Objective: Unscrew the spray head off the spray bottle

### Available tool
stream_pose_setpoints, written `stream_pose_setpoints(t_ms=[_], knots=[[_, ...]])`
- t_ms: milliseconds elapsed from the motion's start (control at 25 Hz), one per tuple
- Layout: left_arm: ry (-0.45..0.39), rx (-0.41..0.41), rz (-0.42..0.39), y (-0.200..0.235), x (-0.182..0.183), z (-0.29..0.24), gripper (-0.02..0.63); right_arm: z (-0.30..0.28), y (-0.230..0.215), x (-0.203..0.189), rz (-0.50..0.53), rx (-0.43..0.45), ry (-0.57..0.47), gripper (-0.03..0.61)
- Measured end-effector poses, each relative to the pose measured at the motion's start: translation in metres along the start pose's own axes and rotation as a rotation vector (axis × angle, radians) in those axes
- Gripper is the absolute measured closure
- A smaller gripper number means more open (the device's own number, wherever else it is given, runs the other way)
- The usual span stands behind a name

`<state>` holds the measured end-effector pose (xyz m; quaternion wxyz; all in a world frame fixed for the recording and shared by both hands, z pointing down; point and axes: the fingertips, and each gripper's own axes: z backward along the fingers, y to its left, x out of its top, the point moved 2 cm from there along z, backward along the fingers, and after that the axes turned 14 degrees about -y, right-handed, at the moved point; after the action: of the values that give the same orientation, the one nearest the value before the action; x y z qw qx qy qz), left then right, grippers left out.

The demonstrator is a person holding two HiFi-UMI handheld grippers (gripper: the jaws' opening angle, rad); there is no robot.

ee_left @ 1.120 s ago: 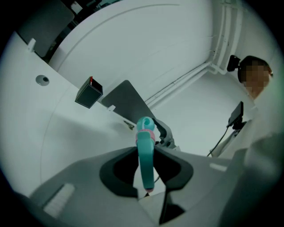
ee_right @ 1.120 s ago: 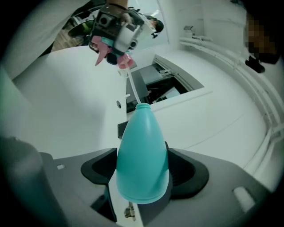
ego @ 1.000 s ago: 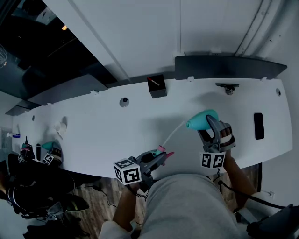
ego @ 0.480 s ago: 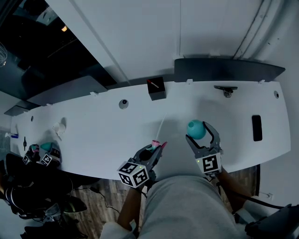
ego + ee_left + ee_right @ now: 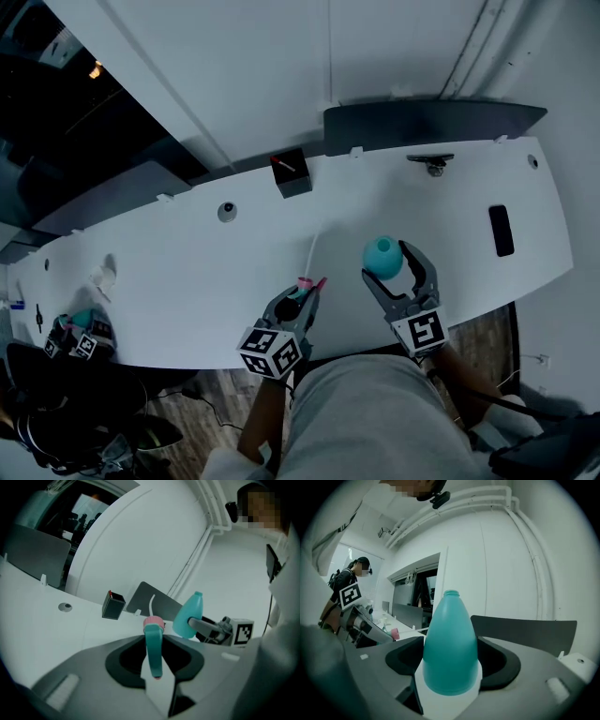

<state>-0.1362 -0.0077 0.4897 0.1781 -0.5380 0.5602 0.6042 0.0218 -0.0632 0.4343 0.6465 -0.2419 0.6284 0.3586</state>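
Observation:
The teal spray bottle (image 5: 382, 255) stands upright over the white table (image 5: 187, 272), with my right gripper (image 5: 394, 267) shut on its body. In the right gripper view the bottle (image 5: 450, 644) fills the space between the jaws and its neck is open, with no head on it. My left gripper (image 5: 302, 298) is shut on the spray head (image 5: 306, 284), a teal trigger with a pink collar. Its white dip tube (image 5: 313, 251) points away from me. The left gripper view shows the spray head (image 5: 153, 648) pinched between the jaws, apart from the bottle (image 5: 188, 616).
A small black box (image 5: 292, 173) sits at the table's back edge beside a long dark panel (image 5: 431, 122). A flat black object (image 5: 501, 231) lies at the right. A round button (image 5: 226, 212) is set in the table. Another marked gripper (image 5: 75, 339) rests at the far left.
The bottle, first tilted with the dip tube reaching to its mouth, has swung upright and drawn clear of the tube. The left gripper has turned the spray head so the tube points away.

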Motion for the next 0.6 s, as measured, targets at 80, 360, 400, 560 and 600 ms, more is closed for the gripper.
stream_pose_setpoints(t_ms=[80, 360, 400, 560, 600], knots=[[0.01, -0.02, -0.005, 0.0, 0.0, 0.002, 0.517, 0.007, -0.001, 0.005, -0.017, -0.041, 0.003, 0.215], [0.053, -0.091, -0.042, -0.02, -0.011, 0.009, 0.517, 0.038, 0.004, 0.027, -0.049, -0.139, -0.041, 0.215], [0.054, -0.085, -0.049, -0.024, -0.014, 0.011, 0.517, 0.045, 0.004, 0.03, -0.054, -0.14, -0.052, 0.215], [0.018, -0.049, -0.084, -0.049, -0.019, 0.021, 0.517, 0.076, 0.002, 0.034, -0.078, -0.134, -0.064, 0.215], [0.003, -0.036, -0.093, -0.056, -0.02, 0.024, 0.517, 0.084, -0.001, 0.035, -0.085, -0.132, -0.065, 0.215]])
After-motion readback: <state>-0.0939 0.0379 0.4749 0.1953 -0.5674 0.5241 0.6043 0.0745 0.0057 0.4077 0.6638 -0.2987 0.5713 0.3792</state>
